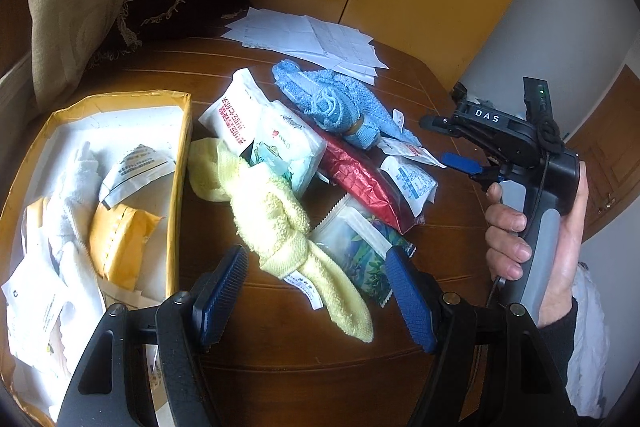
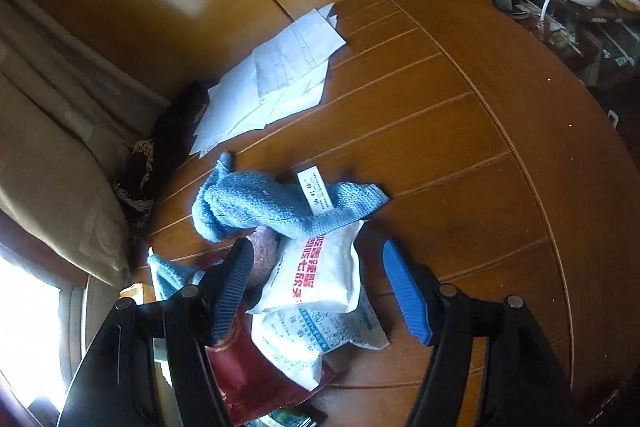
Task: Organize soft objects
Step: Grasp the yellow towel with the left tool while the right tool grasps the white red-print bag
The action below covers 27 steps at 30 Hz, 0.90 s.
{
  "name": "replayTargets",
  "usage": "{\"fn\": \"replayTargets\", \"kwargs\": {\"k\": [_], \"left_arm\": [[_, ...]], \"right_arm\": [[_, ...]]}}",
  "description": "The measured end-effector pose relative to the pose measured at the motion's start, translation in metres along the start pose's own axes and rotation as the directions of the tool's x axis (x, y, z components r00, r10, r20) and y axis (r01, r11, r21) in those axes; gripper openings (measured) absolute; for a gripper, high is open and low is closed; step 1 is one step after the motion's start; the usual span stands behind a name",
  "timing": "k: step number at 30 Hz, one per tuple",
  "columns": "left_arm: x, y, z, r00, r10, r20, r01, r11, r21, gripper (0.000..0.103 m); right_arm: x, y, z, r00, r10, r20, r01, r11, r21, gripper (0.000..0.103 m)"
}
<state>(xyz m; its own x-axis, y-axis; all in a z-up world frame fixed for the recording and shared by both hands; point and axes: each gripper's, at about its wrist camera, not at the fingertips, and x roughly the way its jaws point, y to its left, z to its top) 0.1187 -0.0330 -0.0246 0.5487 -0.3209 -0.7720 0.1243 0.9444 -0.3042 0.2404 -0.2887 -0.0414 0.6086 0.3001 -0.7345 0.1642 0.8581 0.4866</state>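
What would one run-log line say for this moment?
left gripper: open over yellow towel | right gripper: open over white packet | box: partly filled

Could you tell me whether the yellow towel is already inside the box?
No, the yellow towel lies on the table beside the box.

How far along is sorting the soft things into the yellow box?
Partly done: the yellow cardboard box already holds a white towel, an orange packet and white sachets. Neither the left gripper nor the right gripper holds anything; both are open. Left on the brown wooden table: the knotted yellow towel, blue towel, red foil pouch and several packets.
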Motion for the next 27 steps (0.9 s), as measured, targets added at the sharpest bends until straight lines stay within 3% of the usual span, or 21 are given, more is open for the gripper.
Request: {"fn": "replayTargets", "kwargs": {"k": [2, 5, 11, 13, 18, 24, 25, 27], "left_arm": [[0.009, 0.000, 0.008, 1.000, 0.004, -0.024, -0.004, 1.000, 0.004, 0.075], [0.022, -0.002, 0.021, 0.996, 0.029, -0.082, -0.028, 1.000, 0.009, 0.075], [0.048, 0.005, 0.036, 0.980, 0.078, -0.182, -0.078, 0.997, 0.007, 0.075], [0.053, 0.001, 0.035, 0.972, 0.152, -0.176, -0.149, 0.988, 0.033, 0.075], [0.062, -0.003, 0.031, 0.959, 0.228, -0.167, -0.218, 0.973, 0.076, 0.075], [0.077, 0.002, 0.022, 0.944, 0.278, -0.178, -0.266, 0.960, 0.087, 0.075], [0.074, -0.001, 0.021, 0.948, 0.272, -0.168, -0.262, 0.962, 0.079, 0.073], [0.067, -0.004, 0.017, 0.956, 0.250, -0.155, -0.242, 0.968, 0.064, 0.052]], "right_arm": [[0.009, -0.005, 0.001, 1.000, -0.020, -0.003, 0.020, 1.000, 0.021, 0.067], [0.023, -0.008, 0.002, 0.998, 0.030, -0.049, -0.028, 0.999, 0.044, 0.067], [0.032, -0.006, -0.004, 0.995, 0.058, -0.081, -0.055, 0.998, 0.040, 0.050], [0.033, -0.005, -0.006, 0.994, 0.055, -0.092, -0.051, 0.998, 0.044, 0.040], [0.031, -0.009, -0.008, 0.994, 0.058, -0.094, -0.051, 0.996, 0.072, 0.024], [0.016, -0.006, -0.015, 0.990, 0.111, -0.085, -0.102, 0.990, 0.102, 0.015], [0.012, -0.004, -0.019, 0.990, 0.114, -0.083, -0.105, 0.990, 0.097, 0.015], [0.001, -0.001, -0.028, 0.990, 0.123, -0.074, -0.117, 0.989, 0.087, 0.014]]}}
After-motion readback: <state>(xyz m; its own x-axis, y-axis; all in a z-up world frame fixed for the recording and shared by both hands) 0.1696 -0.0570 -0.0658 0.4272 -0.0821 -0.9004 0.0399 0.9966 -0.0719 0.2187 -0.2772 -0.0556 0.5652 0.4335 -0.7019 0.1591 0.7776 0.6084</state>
